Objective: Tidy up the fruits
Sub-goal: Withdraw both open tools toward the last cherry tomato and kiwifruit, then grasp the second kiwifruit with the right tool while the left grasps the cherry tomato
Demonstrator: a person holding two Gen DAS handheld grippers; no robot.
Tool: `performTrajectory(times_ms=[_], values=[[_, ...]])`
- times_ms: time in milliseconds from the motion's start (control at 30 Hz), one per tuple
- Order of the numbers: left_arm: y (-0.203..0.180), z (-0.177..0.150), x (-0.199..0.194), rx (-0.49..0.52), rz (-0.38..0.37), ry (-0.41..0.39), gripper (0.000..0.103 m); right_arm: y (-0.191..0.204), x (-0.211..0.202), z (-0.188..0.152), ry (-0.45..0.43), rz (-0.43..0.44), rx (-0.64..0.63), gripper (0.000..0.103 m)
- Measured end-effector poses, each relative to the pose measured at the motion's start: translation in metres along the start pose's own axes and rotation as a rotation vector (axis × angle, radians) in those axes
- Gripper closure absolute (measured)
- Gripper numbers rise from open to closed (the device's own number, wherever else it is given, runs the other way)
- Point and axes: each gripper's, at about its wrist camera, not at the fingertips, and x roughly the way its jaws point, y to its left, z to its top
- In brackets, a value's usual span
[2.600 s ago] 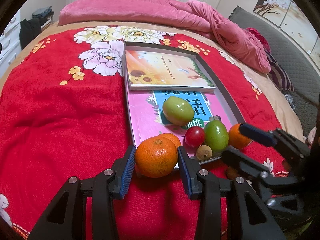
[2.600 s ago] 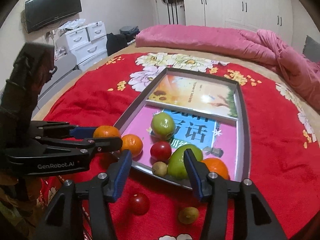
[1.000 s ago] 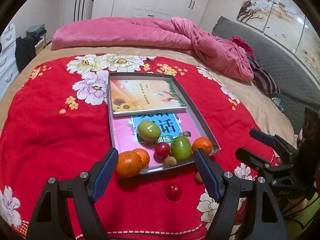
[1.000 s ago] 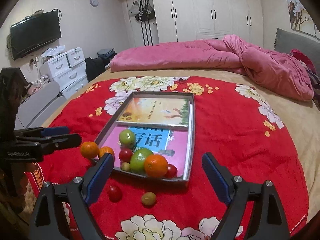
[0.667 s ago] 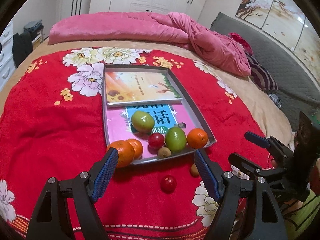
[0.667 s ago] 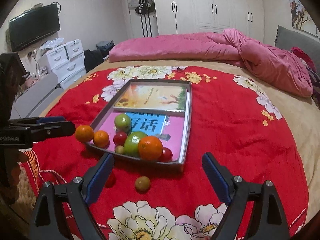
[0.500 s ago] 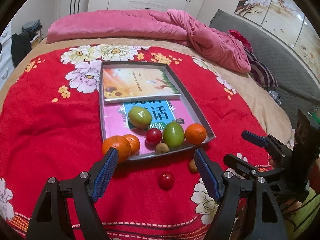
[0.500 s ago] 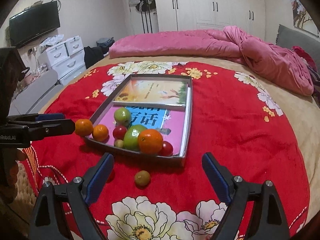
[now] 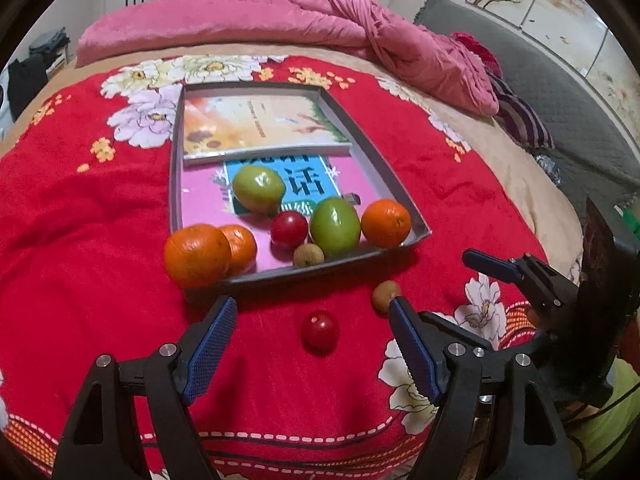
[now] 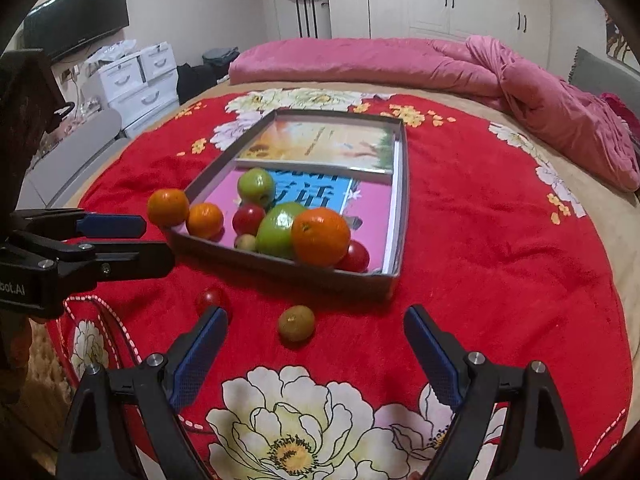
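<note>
A grey tray (image 9: 396, 184) on the red bedspread holds two books and several fruits: two green ones, oranges, a red one and a small brown one. A large orange (image 9: 197, 255) sits on the blanket against the tray's near left corner, outside it. A red fruit (image 9: 320, 332) and a small brown fruit (image 9: 385, 295) lie loose on the blanket in front of the tray; both show in the right wrist view, red (image 10: 212, 299) and brown (image 10: 296, 323). My left gripper (image 9: 312, 344) is open and empty, in front of the red fruit. My right gripper (image 10: 314, 344) is open and empty, in front of the brown fruit.
The tray (image 10: 404, 184) lies mid-bed on a red flowered blanket (image 9: 80, 240). A pink duvet (image 9: 360, 32) is bunched at the far side. White drawers (image 10: 140, 76) and a TV (image 10: 76, 16) stand left of the bed. The blanket's edge is just below both grippers.
The left gripper let go of the large orange beside the tray corner and opened wide. Both grippers pulled back, then moved closer to the loose fruits over the last second.
</note>
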Motion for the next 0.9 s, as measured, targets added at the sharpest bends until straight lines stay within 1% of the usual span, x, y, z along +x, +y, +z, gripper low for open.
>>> performTrajectory(times_ms=[200, 233, 300, 367, 400, 433, 467, 500, 600, 633, 700, 733, 767, 800, 900], values=[[0.004, -0.009, 0.018, -0.023, 0.008, 0.044, 0.024, -0.002, 0.016, -0.007, 0.035, 0.015, -0.001, 0.014], [0.003, -0.011, 0.022, -0.019, 0.013, 0.055, 0.024, -0.002, 0.02, -0.007, 0.042, 0.01, -0.001, 0.015], [0.003, -0.014, 0.028, -0.011, 0.022, 0.067, 0.024, -0.003, 0.029, -0.008, 0.065, 0.01, 0.0, 0.021], [0.003, -0.017, 0.032, -0.005, 0.025, 0.079, 0.023, -0.004, 0.038, -0.01, 0.089, 0.011, 0.0, 0.033], [0.003, -0.018, 0.035, -0.005, 0.027, 0.085, 0.023, -0.005, 0.042, -0.011, 0.099, 0.022, 0.002, 0.036], [0.004, -0.018, 0.036, -0.007, 0.023, 0.088, 0.023, -0.005, 0.043, -0.012, 0.102, 0.029, 0.003, 0.042], [0.004, -0.019, 0.038, -0.013, 0.02, 0.092, 0.025, -0.005, 0.046, -0.013, 0.1, 0.035, 0.005, 0.046], [0.005, -0.02, 0.039, -0.016, 0.018, 0.093, 0.028, -0.005, 0.047, -0.013, 0.096, 0.04, 0.002, 0.047], [0.005, -0.021, 0.044, -0.023, 0.015, 0.099, 0.032, -0.002, 0.051, -0.011, 0.083, 0.05, -0.013, 0.053], [0.005, -0.022, 0.046, -0.022, 0.014, 0.102, 0.032, -0.001, 0.052, -0.01, 0.082, 0.053, -0.018, 0.057], [0.004, -0.023, 0.049, -0.022, 0.014, 0.106, 0.036, 0.001, 0.054, -0.009, 0.078, 0.072, -0.03, 0.064], [0.003, -0.023, 0.051, -0.021, 0.014, 0.108, 0.037, 0.002, 0.054, -0.009, 0.075, 0.082, -0.038, 0.072], [0.003, -0.023, 0.052, -0.021, 0.015, 0.109, 0.039, 0.004, 0.053, -0.009, 0.073, 0.089, -0.045, 0.075], [0.002, -0.023, 0.053, -0.023, 0.016, 0.109, 0.043, 0.006, 0.053, -0.01, 0.072, 0.084, -0.055, 0.075], [0.0, -0.022, 0.058, -0.021, 0.017, 0.11, 0.046, 0.005, 0.05, -0.011, 0.071, 0.091, -0.051, 0.075]])
